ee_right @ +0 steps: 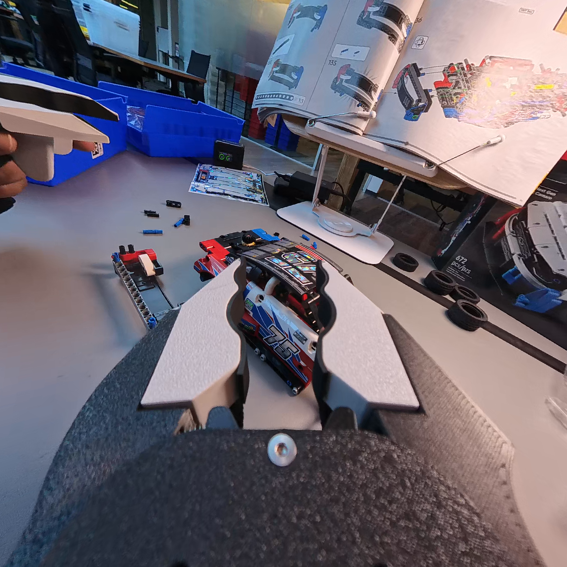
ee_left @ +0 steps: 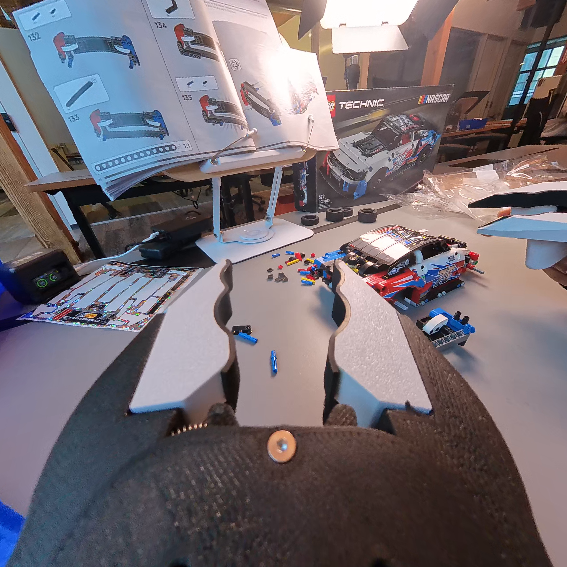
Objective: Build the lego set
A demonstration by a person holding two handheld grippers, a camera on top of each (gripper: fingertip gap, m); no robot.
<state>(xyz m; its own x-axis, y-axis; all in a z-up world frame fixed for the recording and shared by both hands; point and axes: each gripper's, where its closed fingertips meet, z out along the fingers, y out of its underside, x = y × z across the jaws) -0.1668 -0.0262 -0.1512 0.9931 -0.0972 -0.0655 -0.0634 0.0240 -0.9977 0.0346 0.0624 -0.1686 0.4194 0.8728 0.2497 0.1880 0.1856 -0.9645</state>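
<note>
- The grey table (ee_left: pixel 92 383) carries the whole job; the part-built car (ee_left: pixel 408 264) sits at about 1 o'clock from the left gripper (ee_left: pixel 280 270), and dead ahead at 12 o'clock for the right gripper (ee_right: pixel 280 267).
- The instruction booklet (ee_left: pixel 129 92) stands open on its white stand (ee_left: pixel 254 233) at 11 o'clock in the left wrist view, so I judge it is best to check the pictured sub-step before lifting any piece.
- The bumper sub-assembly (ee_left: pixel 445 328) lies at 3 o'clock, just beside the car and apart from it; it looks like the part under construction.
- The right gripper's jaws stand spread, framing the car's roof and side without visibly touching; whether they are above it or around it I cannot tell.
- The left gripper is also spread and holds nothing.
- A loose blue pin (ee_left: pixel 273 362) lies between its fingers, nearer the camera, and a second blue pin (ee_left: pixel 247 337) lies against a small black connector (ee_left: pixel 242 329) at 11 o'clock of the first.
- To take the pin well, I would lower straight over it, turn the gripper so the pads close across its length, and close gently so it does not roll or flick away.
- The heap of small pieces (ee_left: pixel 294 264) by the car's nose stays as spare stock.
</note>
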